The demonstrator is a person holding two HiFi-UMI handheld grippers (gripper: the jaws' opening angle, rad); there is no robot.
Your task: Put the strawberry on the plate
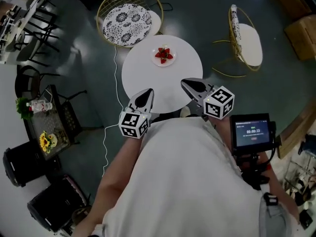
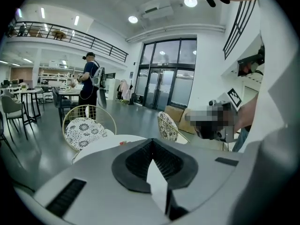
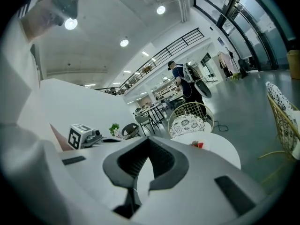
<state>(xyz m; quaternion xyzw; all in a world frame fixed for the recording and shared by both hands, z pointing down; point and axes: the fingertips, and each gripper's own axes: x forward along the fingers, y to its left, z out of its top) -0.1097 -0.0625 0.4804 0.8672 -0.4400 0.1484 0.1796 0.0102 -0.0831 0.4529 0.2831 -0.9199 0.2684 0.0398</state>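
Strawberry (image 1: 163, 55) sits on the small plate (image 1: 154, 59), ahead of both my claws and well apart from their tips, roughly between the lines they point along. It looks like a cluster of red pieces, but I cannot tell how many. From my right claw (image 3: 149, 142) it shows as a red speck (image 3: 197, 145) just past and to the right of the tips.

I judge it light, soft and easy to bruise, with a skin that may slip under hard pads. If it needs handling, I would take it across its broad shoulders with a gentle squeeze, never on the pointed end, and stop closing at first contact.

My left claw (image 1: 149, 91) is closed tight with nothing in it, its ridged pads meeting (image 2: 151, 144). My right claw (image 1: 184, 82) is likewise pinched together and empty. Both hang over the near edge of the round tabletop (image 1: 148, 78), close to my body, angled slightly downward and converging toward the plate.
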